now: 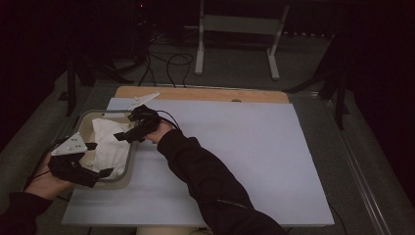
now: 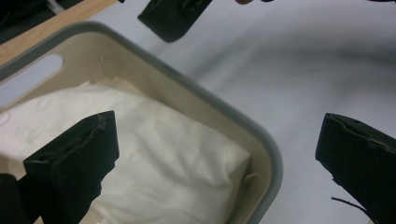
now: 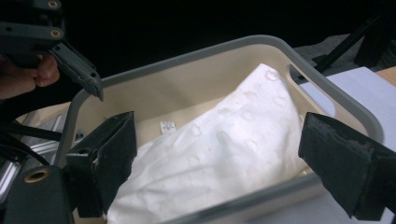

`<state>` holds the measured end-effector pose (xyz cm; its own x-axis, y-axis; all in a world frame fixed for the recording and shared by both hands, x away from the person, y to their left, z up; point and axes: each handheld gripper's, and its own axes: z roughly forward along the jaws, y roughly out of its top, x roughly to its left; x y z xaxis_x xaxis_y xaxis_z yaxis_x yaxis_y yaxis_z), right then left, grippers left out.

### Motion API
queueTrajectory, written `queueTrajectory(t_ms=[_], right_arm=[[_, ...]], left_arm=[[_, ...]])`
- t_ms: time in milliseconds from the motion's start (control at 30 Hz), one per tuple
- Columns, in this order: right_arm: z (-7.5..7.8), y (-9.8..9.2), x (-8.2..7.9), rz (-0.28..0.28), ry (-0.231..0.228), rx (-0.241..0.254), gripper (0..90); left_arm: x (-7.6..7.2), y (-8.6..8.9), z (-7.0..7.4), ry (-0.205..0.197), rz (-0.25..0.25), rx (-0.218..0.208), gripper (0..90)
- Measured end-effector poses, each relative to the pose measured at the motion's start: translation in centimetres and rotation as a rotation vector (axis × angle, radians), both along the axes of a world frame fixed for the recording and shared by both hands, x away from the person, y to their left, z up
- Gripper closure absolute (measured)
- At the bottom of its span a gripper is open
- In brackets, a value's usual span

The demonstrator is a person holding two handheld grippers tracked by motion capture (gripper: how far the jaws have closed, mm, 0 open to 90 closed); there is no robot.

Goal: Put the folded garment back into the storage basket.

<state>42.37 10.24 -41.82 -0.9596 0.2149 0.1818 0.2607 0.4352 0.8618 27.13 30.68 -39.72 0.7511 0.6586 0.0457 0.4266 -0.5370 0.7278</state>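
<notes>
A beige bin with a grey rim (image 1: 132, 157) stands at the table's left side, and a white folded cloth (image 1: 108, 147) lies in it. My left gripper (image 1: 99, 160) hovers over the bin's near corner, jaws wide open with nothing between them. In the left gripper view the cloth (image 2: 177, 158) lies below the open jaws, with the bin rim (image 2: 267, 142) running under them. My right gripper (image 1: 126, 128) reaches in over the bin's right side, open. Its own view looks down on the cloth (image 3: 224, 149) inside the bin (image 3: 187, 55), untouched by the jaws.
The bin rests on a large white board (image 1: 244, 156) that covers the table, with a wooden edge (image 1: 205, 93) at the back. A metal frame (image 1: 235, 29) and cables (image 1: 169, 61) lie on the floor beyond. The surroundings are dark.
</notes>
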Motion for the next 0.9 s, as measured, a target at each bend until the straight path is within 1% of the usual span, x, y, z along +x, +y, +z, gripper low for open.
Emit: queueTrajectory(t_ms=[33,100,133,233,300,333,367,500,533,600,767,833,867,900], right_arm=[[0.0,-0.3,-0.1,0.000,0.004,0.001,11.7],[0.0,-0.7,-0.1,-0.003,-0.007,-0.005,11.7],[0.1,-1.0,-0.2,-0.003,-0.003,-0.006,11.7],[0.1,-1.9,-0.3,-0.007,-0.009,-0.009,11.8],[0.0,-2.5,-0.4,-0.008,-0.006,-0.011,11.7],[0.0,-2.5,-0.4,-0.008,-0.006,-0.011,11.7],[0.0,-3.1,-0.4,-0.009,-0.013,-0.014,11.6],[0.0,-4.3,-0.6,-0.021,-0.016,-0.020,11.1],[0.0,-4.6,-0.5,-0.025,-0.024,-0.024,11.1],[0.1,-5.3,-0.6,-0.029,-0.027,-0.024,10.8],[0.2,-7.0,-0.7,-0.043,-0.030,-0.019,10.7],[0.1,-7.5,-0.8,-0.043,-0.039,-0.026,10.7],[0.1,-7.9,-0.9,-0.044,-0.040,-0.022,10.7],[0.1,-8.2,-0.9,-0.049,-0.034,-0.022,10.7]], left_arm=[[0.0,-0.2,0.1,-0.002,-0.005,0.003,0.1],[0.2,-0.7,0.1,-0.002,-0.008,0.007,0.1],[0.2,-0.8,0.2,-0.002,-0.013,0.003,0.1],[0.4,-1.5,0.2,-0.004,-0.022,-0.005,0.1],[0.5,-1.9,0.2,-0.008,-0.029,-0.004,0.1],[0.5,-1.9,0.2,-0.008,-0.029,-0.004,0.0],[0.6,-2.5,0.2,-0.009,-0.037,-0.009,0.0],[0.7,-3.6,0.2,-0.011,-0.056,-0.007,0.0],[0.8,-3.9,0.2,-0.010,-0.056,-0.009,0.0],[1.0,-4.4,0.2,-0.010,-0.065,-0.011,0.0],[1.4,-5.4,0.2,-0.011,-0.068,-0.022,0.0],[1.4,-5.8,0.2,-0.015,-0.075,-0.022,0.0],[1.4,-6.0,0.2,-0.012,-0.079,-0.025,0.0],[1.5,-6.3,0.2,-0.009,-0.081,-0.024,0.0]])
